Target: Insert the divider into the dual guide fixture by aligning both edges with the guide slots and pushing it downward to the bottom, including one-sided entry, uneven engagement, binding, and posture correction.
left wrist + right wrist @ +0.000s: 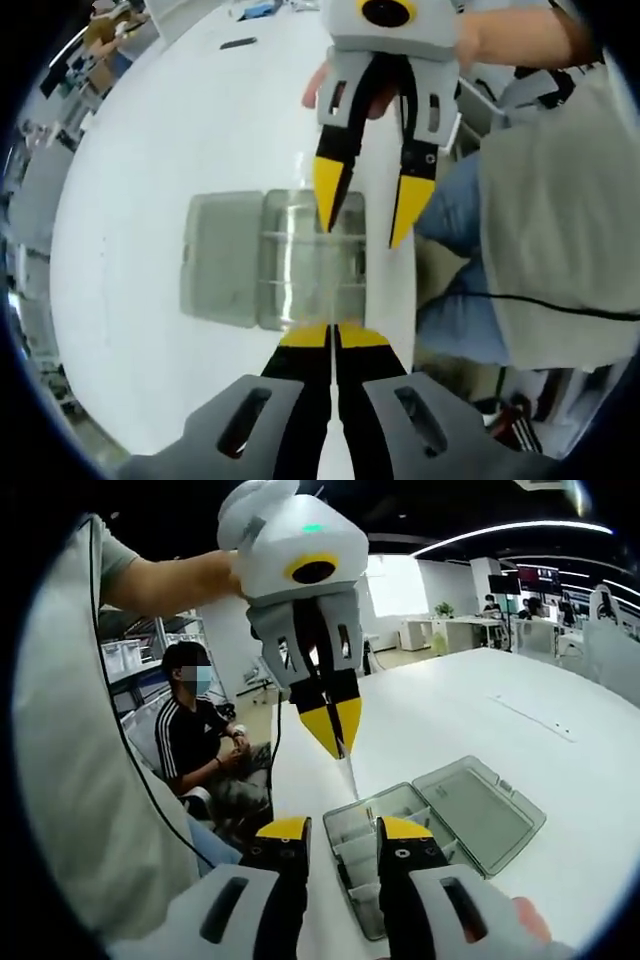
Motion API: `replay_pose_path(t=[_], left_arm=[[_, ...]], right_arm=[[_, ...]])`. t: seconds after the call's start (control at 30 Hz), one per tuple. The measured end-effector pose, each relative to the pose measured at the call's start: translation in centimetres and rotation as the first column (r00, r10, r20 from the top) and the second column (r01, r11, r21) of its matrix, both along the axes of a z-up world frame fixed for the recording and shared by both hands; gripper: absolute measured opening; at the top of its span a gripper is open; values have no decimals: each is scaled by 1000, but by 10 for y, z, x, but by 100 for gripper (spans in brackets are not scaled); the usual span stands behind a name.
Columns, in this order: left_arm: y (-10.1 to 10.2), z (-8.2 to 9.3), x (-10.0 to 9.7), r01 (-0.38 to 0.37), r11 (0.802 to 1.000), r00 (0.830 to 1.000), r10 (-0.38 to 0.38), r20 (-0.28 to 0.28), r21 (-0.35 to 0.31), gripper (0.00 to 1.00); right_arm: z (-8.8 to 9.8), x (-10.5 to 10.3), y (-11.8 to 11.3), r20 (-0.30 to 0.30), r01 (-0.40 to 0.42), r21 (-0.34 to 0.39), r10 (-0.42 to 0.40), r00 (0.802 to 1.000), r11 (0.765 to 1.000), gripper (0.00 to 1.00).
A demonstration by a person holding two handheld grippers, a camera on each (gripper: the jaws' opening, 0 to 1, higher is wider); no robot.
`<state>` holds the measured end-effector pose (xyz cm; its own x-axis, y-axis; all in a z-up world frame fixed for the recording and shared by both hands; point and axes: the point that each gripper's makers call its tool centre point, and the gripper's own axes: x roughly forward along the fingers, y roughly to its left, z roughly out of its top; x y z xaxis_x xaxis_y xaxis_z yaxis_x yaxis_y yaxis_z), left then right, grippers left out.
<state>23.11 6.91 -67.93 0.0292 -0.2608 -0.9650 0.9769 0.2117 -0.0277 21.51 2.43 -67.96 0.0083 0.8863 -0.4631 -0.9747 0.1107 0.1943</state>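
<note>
Only right gripper view | left tongs [338, 742] pinch divider [349, 773] | seated person [200, 742]

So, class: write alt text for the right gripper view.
The left gripper pinches a thin clear divider above an open clear compartment box on a white table. The right gripper waits open below.

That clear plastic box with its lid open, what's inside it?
The box holds thin clear dividers set across it, splitting it into compartments that look empty. The right gripper covers part of its near end. The left gripper holds another divider above it.
</note>
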Motion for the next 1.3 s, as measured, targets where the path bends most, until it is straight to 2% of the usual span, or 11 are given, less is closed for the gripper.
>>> replay_pose_path(t=[0.3, 0.43, 0.63, 0.97, 1.3], left_arm=[[3, -6, 7, -26, 999, 1000, 25, 13, 28, 0], [4, -9, 6, -28, 999, 1000, 28, 9, 36, 0], [4, -20, 7, -25, 998, 1000, 24, 7, 56, 0], [6, -34, 11, -46, 997, 999, 47, -16, 57, 0], [1, -42, 15, -46, 998, 999, 47, -12, 52, 0]], right_arm=[[2, 2, -4, 57, 8, -39, -6, 998, 999, 32], [2, 4, -6, 64, 25, -37, -22, 998, 999, 35], [-2, 9, -11, 101, 42, -73, -34, 994, 996, 43], [0, 10, -13, 101, 56, -70, -49, 994, 996, 50], [-3, 11, -10, 114, 47, -84, -37, 993, 995, 53]])
